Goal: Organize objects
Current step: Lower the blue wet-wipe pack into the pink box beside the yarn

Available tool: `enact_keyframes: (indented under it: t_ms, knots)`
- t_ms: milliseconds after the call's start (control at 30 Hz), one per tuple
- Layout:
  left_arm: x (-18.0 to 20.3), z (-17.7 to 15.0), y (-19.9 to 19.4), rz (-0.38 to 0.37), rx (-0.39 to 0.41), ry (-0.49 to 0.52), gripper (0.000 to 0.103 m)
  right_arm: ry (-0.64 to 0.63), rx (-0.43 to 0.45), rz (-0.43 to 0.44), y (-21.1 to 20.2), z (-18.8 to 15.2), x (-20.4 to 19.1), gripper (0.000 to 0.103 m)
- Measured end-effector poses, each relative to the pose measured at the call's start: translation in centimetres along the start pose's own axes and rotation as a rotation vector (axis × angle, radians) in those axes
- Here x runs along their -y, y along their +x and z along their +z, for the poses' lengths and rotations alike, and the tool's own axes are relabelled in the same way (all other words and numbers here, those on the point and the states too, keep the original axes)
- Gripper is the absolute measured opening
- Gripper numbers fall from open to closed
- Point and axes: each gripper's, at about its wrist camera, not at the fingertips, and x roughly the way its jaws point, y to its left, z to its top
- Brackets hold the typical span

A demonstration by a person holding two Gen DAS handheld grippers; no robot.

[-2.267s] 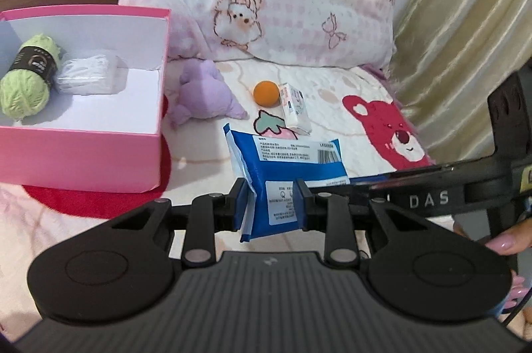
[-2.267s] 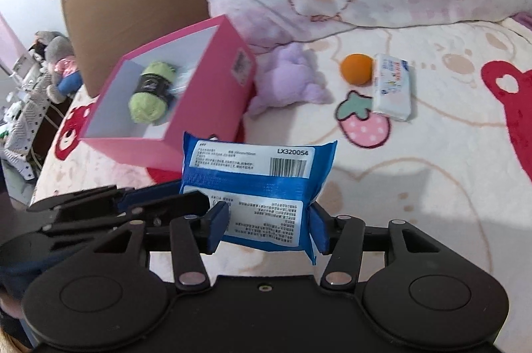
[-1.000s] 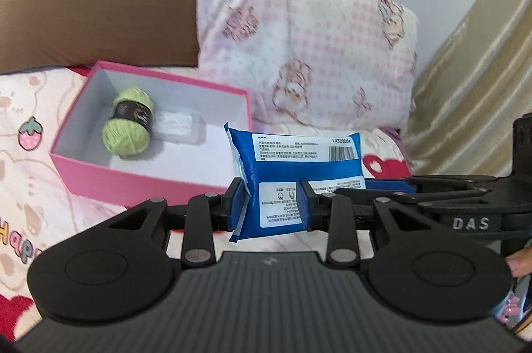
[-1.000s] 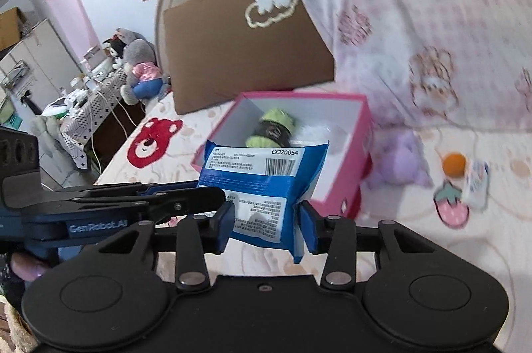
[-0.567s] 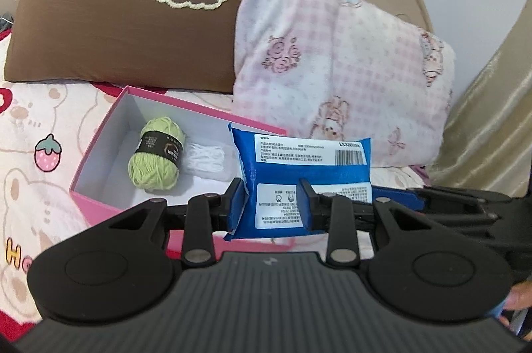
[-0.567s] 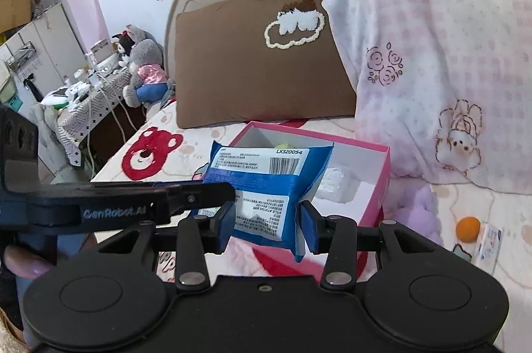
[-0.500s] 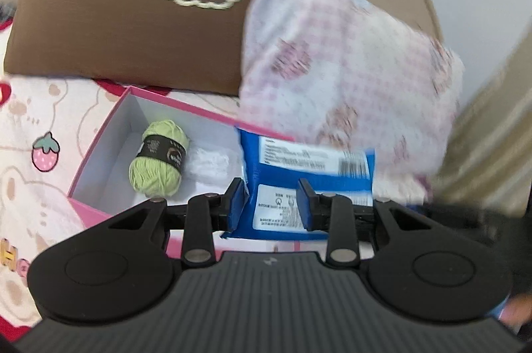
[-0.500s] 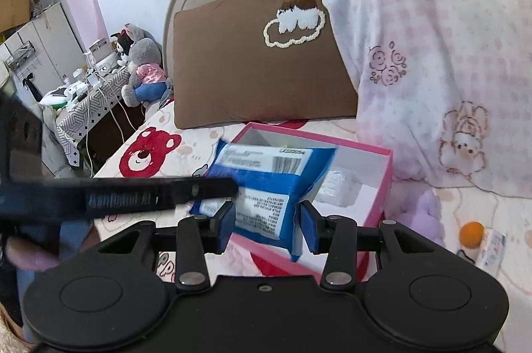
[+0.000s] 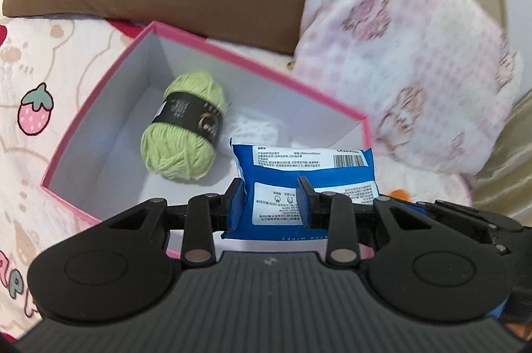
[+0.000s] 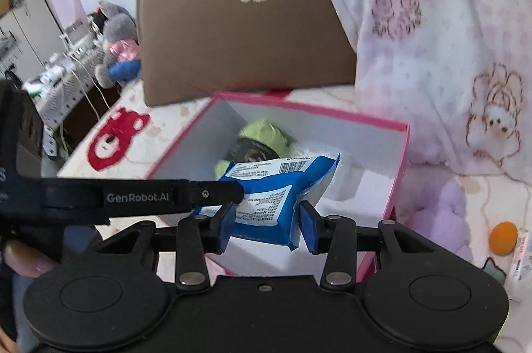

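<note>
Both my left gripper (image 9: 270, 199) and right gripper (image 10: 264, 224) clamp the wipes (image 9: 307, 183); lower evenly into box (image 9: 99, 93) floor at yarn's (image 9: 184, 130) four o'clock, releasing together.

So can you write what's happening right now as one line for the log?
step: wipes into box | left claw: gripping blue wipes pack | right claw: gripping same pack | pack: above pink box | inside: green yarn
</note>
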Motion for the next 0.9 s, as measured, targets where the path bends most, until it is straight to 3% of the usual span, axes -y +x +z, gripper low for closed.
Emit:
enact_keyframes:
  t_ms: [167, 333, 900]
  knots:
    - [-0.6, -0.2, 2.4, 0.048, -0.037, 0.017, 0.031, -0.031, -0.042, -0.036, 2.9, -0.9, -0.1, 0.047]
    - [-1.9, -0.4, 4.1, 0.034, -0.083, -0.007, 0.031, -0.034, -0.074, -0.042, 4.4, -1.3, 0.2, 0.047]
    - [-2.0, -1.3, 7.0, 0.146, -0.113, 0.018, 0.031, -0.118, -0.157, -0.092, 8.5, -2.0, -0.2, 0.045]
